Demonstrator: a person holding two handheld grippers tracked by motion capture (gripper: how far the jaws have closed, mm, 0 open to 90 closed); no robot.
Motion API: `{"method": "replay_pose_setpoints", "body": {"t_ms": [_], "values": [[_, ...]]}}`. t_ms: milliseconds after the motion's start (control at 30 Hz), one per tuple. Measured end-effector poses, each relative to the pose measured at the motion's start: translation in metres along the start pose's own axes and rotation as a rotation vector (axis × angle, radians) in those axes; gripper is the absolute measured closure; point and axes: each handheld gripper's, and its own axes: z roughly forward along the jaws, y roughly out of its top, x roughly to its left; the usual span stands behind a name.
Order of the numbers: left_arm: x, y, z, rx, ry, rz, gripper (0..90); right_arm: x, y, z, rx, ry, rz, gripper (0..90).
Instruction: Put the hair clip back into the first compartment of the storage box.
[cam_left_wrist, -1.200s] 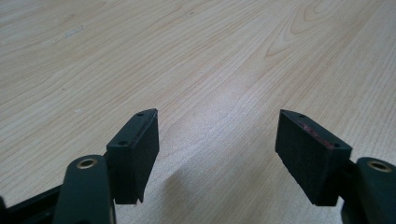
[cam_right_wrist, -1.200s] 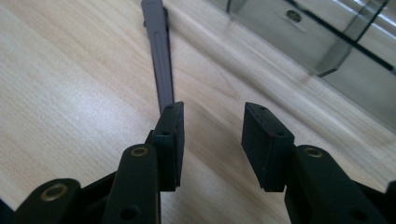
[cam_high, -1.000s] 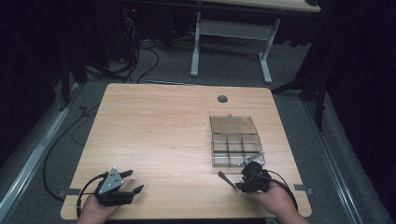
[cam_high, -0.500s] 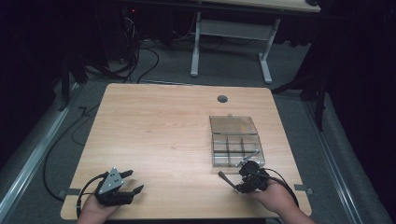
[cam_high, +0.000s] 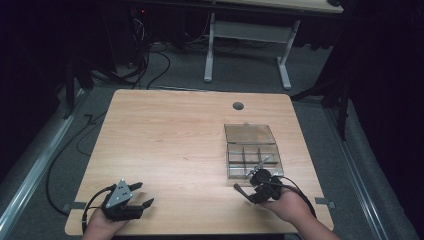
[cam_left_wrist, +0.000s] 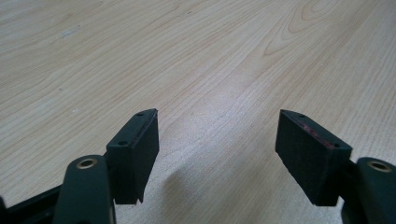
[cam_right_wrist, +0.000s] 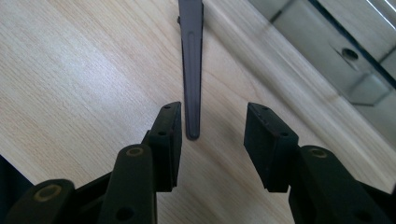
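I see a light wooden table (cam_high: 165, 140) on grey carpet (cam_high: 240, 75) (cables (cam_high: 145, 65) trail at eleven o'clock); a white-legged desk (cam_high: 250, 30) stands at twelve, surroundings dark.

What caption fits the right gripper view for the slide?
Right gripper, jaws open, poised over the tip of a dark hair clip lying on the wooden table beside a clear compartment box.

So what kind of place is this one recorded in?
Likely a lab or workshop recording bay: a bare wooden table on grey carpet, loose cables along the floor, another desk frame behind, and dark surroundings.
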Motion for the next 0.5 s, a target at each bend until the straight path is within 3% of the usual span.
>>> {"method": "replay_pose_setpoints", "body": {"t_ms": [100,167,200,233,500], "values": [[0.0,0.0,0.0,0.0,-0.001,-0.001,30.7,0.002,0.005,0.001,0.009,0.009,0.001,57.3],[0.0,0.0,0.0,-0.001,-0.001,-0.003,30.7,0.001,0.008,0.002,0.001,0.014,-0.026,57.3],[0.0,0.0,0.0,-0.002,-0.001,-0.003,30.7,0.003,0.009,0.001,0.011,0.013,0.003,57.4],[0.0,0.0,0.0,-0.001,-0.001,-0.001,30.7,0.003,0.011,0.002,0.008,0.016,-0.021,57.7],[0.0,0.0,0.0,0.001,-0.002,0.001,30.7,0.01,0.027,0.008,0.039,0.023,-0.041,60.1]]}}
